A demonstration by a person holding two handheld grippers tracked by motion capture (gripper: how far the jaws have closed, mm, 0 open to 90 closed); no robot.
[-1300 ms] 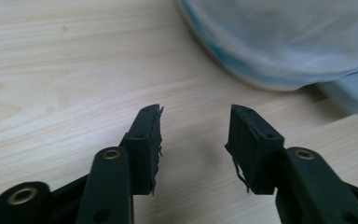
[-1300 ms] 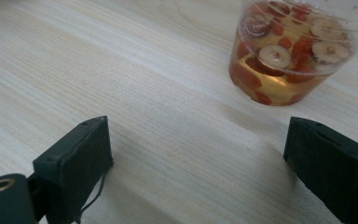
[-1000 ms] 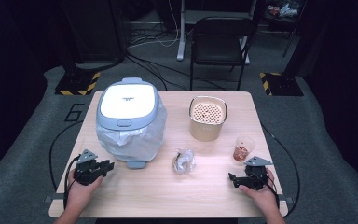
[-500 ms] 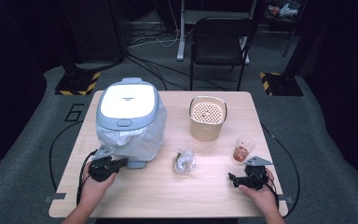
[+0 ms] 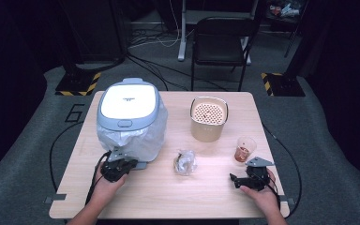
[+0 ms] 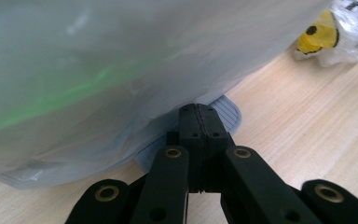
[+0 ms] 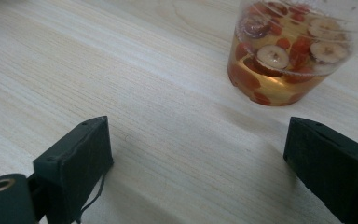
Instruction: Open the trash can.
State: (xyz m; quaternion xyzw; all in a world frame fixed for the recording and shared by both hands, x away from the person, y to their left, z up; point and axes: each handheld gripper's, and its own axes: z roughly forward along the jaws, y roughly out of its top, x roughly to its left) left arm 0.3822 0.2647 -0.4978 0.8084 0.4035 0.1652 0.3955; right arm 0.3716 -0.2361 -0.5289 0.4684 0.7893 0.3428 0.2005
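Note:
A white and grey rice cooker wrapped in a clear plastic bag stands at the table's left. My left gripper lies at its front base. Its jaws are pressed together with nothing visible between them, the tips just short of the cooker's ribbed grey foot. My right gripper rests near the front right edge, open wide over bare wood. A clear cup of red fruit tea stands just beyond its right jaw, apart from it.
A beige perforated pot stands behind the middle of the wooden table. A crumpled clear packet with something yellow inside lies between the two grippers. A black chair stands behind the table.
My left hand has slid its gripper rightward along the front of the table up to the cooker's base. The right gripper has stayed put.

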